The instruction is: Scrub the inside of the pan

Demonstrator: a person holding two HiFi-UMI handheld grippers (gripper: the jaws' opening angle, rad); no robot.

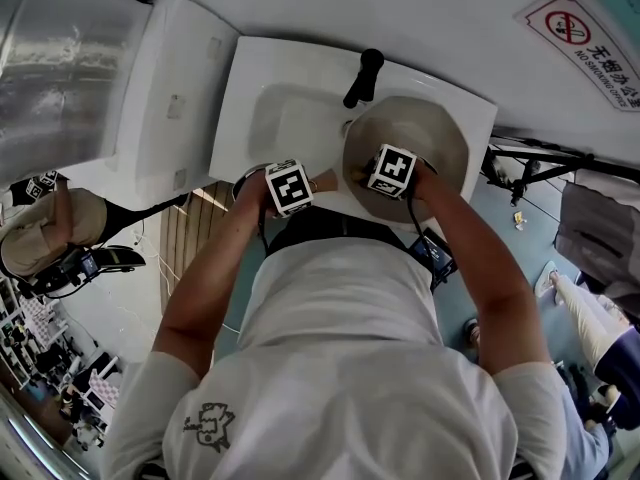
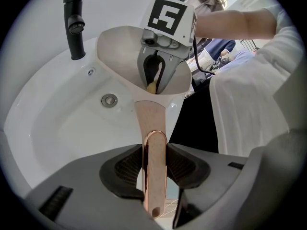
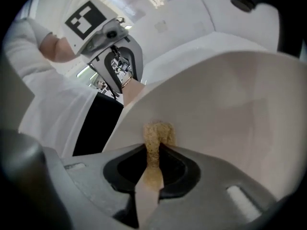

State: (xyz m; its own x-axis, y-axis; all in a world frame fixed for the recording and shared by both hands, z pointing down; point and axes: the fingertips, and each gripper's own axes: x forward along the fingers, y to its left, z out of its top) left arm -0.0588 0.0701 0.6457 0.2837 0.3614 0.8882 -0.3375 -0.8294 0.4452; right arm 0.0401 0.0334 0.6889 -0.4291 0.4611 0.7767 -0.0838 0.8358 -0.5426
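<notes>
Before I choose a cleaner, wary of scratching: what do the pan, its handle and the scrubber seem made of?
Pan: smooth matte beige inside, probably ceramic-type coating.
Handle: speckled pinkish with shiny copper-coloured trim, possibly coated metal.
Scrubber: coarse, yellowish, fibrous, perhaps loofah or sponge.

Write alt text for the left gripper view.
The left gripper clamps the rose-gold metal handle of a beige round pan over a white sink. Inside the pan, the right gripper holds a tan fibrous scrubber; a black tap stands behind.

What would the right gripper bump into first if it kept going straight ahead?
Probably the inside of the pale beige round pan: the right gripper pinches a tan scratchy scrub pad whose tip seems to touch it.
</notes>
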